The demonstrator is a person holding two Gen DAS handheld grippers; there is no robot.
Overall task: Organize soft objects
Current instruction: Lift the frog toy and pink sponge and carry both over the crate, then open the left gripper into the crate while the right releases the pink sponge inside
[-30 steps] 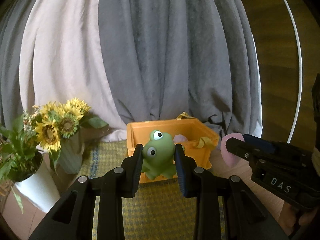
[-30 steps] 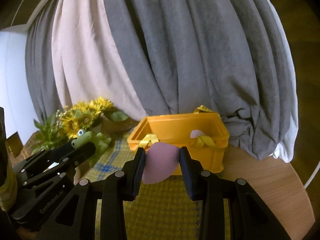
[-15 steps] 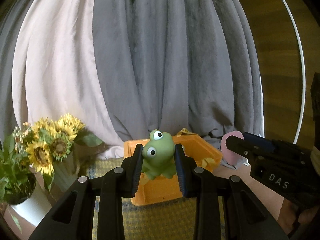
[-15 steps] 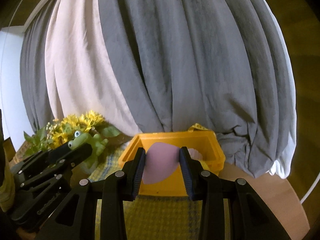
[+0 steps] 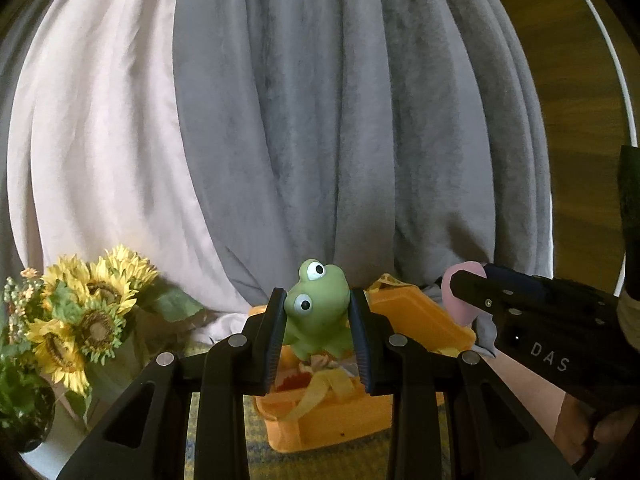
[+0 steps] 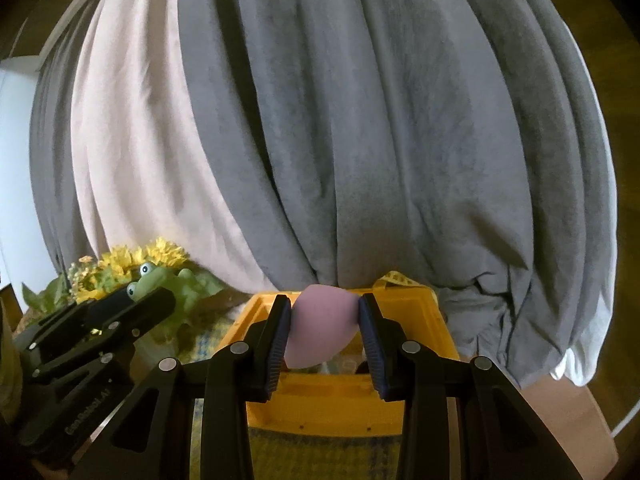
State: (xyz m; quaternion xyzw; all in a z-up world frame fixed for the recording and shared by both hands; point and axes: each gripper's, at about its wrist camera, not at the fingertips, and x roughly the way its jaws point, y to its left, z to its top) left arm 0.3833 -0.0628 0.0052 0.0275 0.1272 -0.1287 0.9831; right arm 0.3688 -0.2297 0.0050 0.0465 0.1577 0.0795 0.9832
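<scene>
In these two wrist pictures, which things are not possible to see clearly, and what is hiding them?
- Contents of the orange bin: left wrist view, covered by the frog toy and the left claw; only yellow ribbon and scraps show.
- Bin floor: right wrist view, hidden behind the pink soft object and the right claw.
- Sunflowers: right wrist view, partly hidden by the other claw.
- Flower pot: left wrist view, cut by the picture's edge.

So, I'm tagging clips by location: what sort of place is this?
Probably a home room staged for recording: draped grey and pale curtains, a vase of sunflowers, and an orange storage bin on a woven mat over a wooden table.
</scene>
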